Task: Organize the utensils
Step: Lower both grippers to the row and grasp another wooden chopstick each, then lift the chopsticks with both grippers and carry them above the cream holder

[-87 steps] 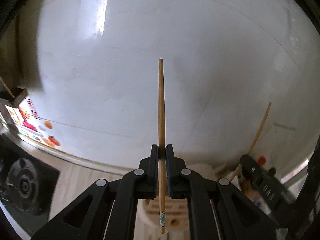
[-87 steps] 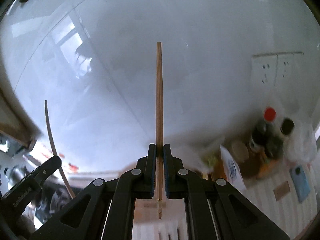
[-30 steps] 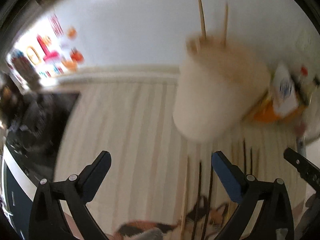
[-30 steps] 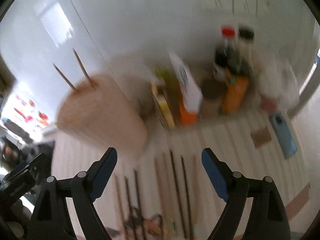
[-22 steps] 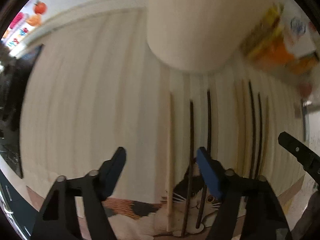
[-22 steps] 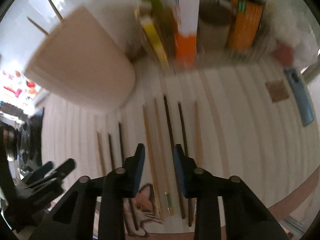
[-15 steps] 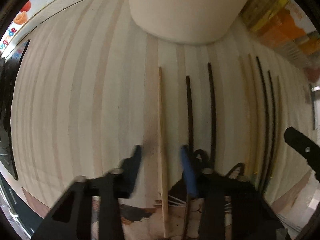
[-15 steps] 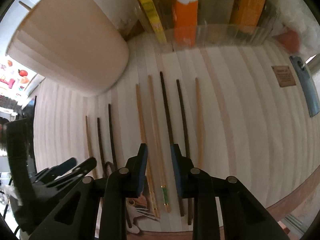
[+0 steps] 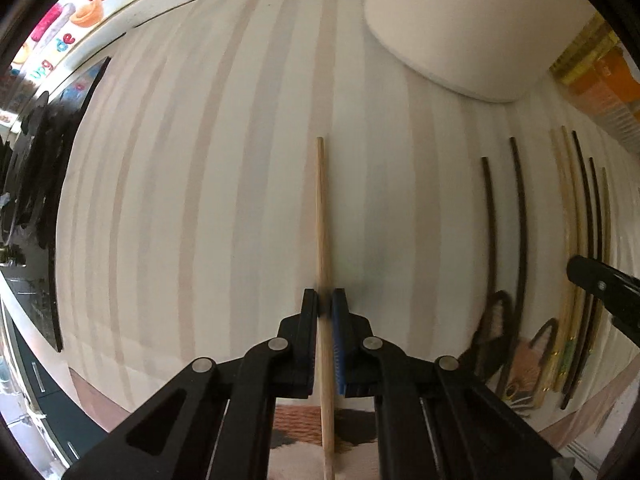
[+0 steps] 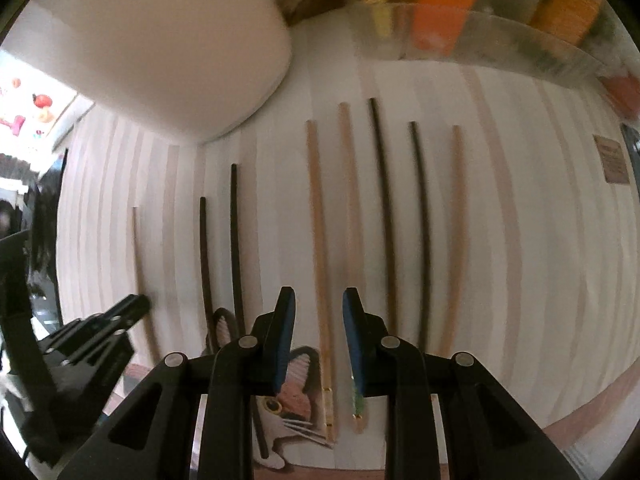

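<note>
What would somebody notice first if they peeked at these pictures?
Probably the row of chopsticks lying side by side on the striped mat, some pale wood, some black. The left gripper pinches one wooden chopstick, while the right gripper hangs open over another. A big cream container stands behind them.
</note>
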`<action>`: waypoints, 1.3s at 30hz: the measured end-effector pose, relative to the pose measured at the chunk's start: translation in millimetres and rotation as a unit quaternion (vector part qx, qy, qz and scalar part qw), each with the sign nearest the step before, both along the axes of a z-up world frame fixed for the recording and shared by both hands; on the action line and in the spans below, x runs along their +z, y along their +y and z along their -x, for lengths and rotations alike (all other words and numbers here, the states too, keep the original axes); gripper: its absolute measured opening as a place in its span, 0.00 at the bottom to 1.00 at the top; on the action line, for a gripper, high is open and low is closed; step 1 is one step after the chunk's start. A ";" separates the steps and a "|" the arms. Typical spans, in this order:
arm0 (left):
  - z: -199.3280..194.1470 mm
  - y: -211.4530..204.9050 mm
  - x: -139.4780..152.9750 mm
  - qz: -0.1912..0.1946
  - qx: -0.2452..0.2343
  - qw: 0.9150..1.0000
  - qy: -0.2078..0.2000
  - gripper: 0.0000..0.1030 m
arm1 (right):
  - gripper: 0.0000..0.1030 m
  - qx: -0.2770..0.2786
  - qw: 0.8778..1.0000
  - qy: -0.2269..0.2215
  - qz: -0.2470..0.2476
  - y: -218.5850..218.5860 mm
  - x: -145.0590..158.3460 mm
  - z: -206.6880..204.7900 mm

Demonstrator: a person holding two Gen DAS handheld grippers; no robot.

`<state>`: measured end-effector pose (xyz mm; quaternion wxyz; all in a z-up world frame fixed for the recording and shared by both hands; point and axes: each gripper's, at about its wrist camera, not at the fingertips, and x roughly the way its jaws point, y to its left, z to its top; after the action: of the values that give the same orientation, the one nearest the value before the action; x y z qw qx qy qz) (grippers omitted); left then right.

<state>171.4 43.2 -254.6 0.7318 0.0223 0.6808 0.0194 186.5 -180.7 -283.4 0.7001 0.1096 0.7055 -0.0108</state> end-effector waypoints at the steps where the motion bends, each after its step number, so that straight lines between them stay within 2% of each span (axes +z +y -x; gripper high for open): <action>1: 0.4 2.7 0.1 -0.001 0.000 1.000 0.000 0.05 | 0.25 0.007 1.000 0.005 0.008 4.4 -4.5 -3.0; 4: 1.6 1.9 0.6 -0.001 0.000 1.000 -0.001 0.04 | 0.23 0.023 0.999 0.021 0.042 12.1 -19.0 -9.1; 5: -1.1 1.3 1.3 0.002 -0.002 1.000 -0.002 0.04 | 0.16 0.030 0.998 0.010 0.055 15.2 -17.1 -10.6; 7: -7.7 -11.1 0.8 0.010 -0.013 1.000 -0.002 0.04 | 0.07 0.040 0.996 0.016 0.075 22.5 -19.5 -12.8; 10: -10.8 -23.2 -0.3 0.027 -0.023 0.999 0.002 0.04 | 0.07 0.042 0.996 0.018 0.082 24.8 -18.1 -9.8; 13: -11.3 -27.8 -1.4 0.037 -0.035 0.999 0.005 0.05 | 0.07 0.033 0.996 0.042 0.070 21.8 -18.8 0.8; 14: -11.6 -29.7 -2.5 0.039 -0.042 0.998 0.005 0.08 | 0.07 0.030 0.996 0.059 0.058 19.3 -19.0 5.3; 16: -11.4 -34.2 -3.1 0.066 -0.071 0.995 0.014 0.26 | 0.07 0.024 0.996 0.078 0.045 13.8 -19.2 11.2; 17: -12.7 -36.8 -4.9 0.081 -0.084 0.993 0.023 0.41 | 0.07 0.023 0.995 0.084 0.044 11.7 -18.9 12.6; 18: -12.4 -38.5 -6.5 0.090 -0.092 0.991 0.033 0.52 | 0.07 0.023 0.995 0.085 0.041 9.2 -19.0 12.4; 19: -11.4 -41.0 -7.6 0.092 -0.097 0.990 0.038 0.54 | 0.07 0.022 0.995 0.088 0.039 7.9 -19.1 10.6; 21: -9.2 -45.5 -8.8 0.078 -0.102 0.991 0.034 0.52 | 0.08 0.021 0.994 0.095 0.041 3.9 -21.1 3.6; 24: -6.8 -49.5 -9.4 0.066 -0.085 0.994 0.023 0.48 | 0.10 0.039 0.993 0.101 0.056 6.7 -22.5 -7.6; 27: 1.6 -54.3 -9.6 0.047 -0.064 0.997 0.012 0.20 | 0.10 0.052 0.991 0.102 0.071 12.2 -21.9 -12.6; 29: 1.9 -49.4 -10.2 0.039 -0.053 0.998 0.007 0.06 | 0.10 0.051 0.991 0.102 0.072 10.9 -21.3 -14.8; 34: -1.5 -40.5 -11.1 0.049 -0.035 0.998 0.002 0.04 | 0.10 0.051 0.991 0.096 0.081 10.7 -18.9 -15.5; 39: 4.9 -43.3 -4.8 0.046 -0.039 0.998 0.000 0.04 | 0.07 0.063 0.989 0.083 0.103 48.1 -25.5 -22.6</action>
<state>166.5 -0.1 -259.4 0.7326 0.0152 0.6793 -0.0404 209.1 -132.6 -308.9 0.6456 -0.0088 0.7621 -0.0482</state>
